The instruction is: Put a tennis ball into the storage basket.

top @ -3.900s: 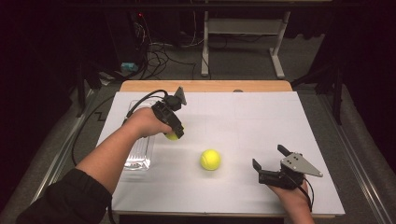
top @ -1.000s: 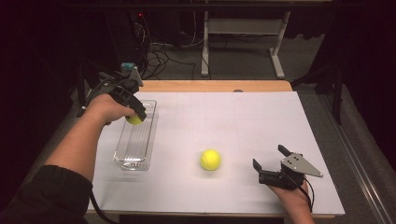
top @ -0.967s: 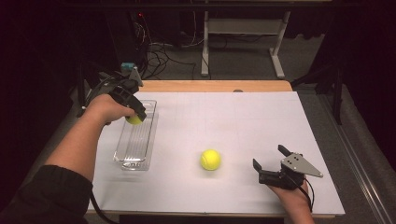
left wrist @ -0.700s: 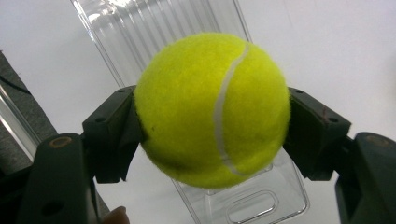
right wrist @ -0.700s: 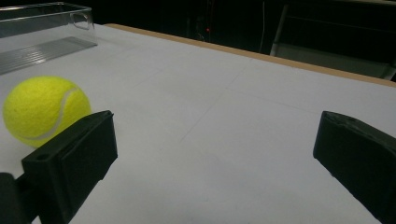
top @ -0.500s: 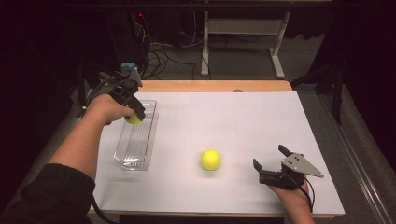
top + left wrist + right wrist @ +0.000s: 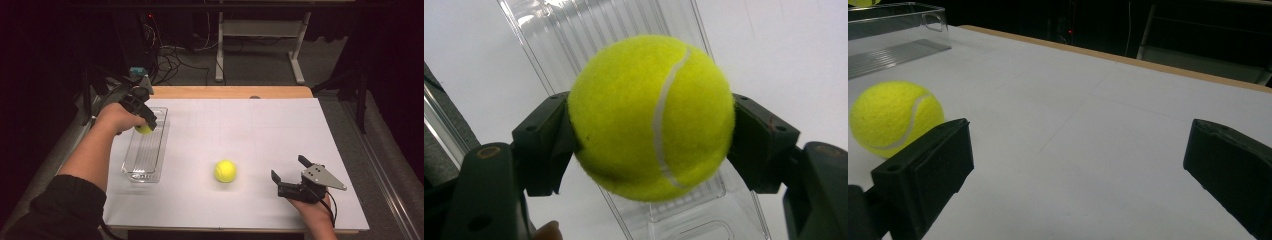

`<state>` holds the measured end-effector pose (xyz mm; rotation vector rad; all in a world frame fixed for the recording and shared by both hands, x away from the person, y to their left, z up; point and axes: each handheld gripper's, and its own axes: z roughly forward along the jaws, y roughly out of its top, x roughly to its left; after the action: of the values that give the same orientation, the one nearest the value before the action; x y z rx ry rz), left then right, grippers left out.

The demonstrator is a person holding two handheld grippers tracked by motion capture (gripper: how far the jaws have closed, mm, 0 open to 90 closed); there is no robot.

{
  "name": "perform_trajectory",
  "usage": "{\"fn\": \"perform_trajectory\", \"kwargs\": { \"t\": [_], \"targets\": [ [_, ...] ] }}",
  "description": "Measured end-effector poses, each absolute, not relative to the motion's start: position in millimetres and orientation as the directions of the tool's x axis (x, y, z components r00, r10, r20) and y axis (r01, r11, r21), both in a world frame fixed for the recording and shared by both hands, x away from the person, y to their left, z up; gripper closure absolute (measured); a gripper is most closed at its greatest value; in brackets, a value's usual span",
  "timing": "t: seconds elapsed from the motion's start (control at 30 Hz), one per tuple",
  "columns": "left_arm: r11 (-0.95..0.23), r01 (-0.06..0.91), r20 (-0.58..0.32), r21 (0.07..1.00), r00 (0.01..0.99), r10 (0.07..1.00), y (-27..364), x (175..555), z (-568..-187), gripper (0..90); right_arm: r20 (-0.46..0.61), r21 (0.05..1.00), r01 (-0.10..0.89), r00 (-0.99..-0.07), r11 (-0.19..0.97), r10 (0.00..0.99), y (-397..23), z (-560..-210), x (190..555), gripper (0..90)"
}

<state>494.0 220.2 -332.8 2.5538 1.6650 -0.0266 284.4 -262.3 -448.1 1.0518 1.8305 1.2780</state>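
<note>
The held tennis ball (image 7: 651, 117) sits pinched between the two black jaws of the left tool (image 7: 141, 116), which press on its flanks. It hangs above the far end of the clear plastic tray (image 7: 141, 167), a long narrow bin lying on the left side of the white table (image 7: 260, 125), its long axis running from the person's side away toward the far edge. In the left gripper view the ribbed floor of the tray lies directly behind the ball, so the drop looks to be straight down; the judgement is that opening the jaws here would land the ball inside, near the far end wall, not over the rim.

A second tennis ball (image 7: 225, 171) rests free on the table, well apart from the tray and to its right. The right tool (image 7: 292, 175) rests low on the table with its jaws spread wide and nothing between them; that ball lies just off its left jaw, plainly nearer to the right hand.
</note>
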Motion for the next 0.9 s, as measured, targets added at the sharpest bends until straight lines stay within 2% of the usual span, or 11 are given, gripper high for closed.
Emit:
{"fn": "perform_trajectory", "kwargs": {
  "t": [0.9],
  "targets": [
    [-0.401, 0.915, -0.02, 0.039, 0.402, 0.915, 211, 503, -361, 27.0, -0.071, 0.95, 0.24, -0.457, 0.199, 0.886, -264, -447, 284, 0.0]
  ]
}}
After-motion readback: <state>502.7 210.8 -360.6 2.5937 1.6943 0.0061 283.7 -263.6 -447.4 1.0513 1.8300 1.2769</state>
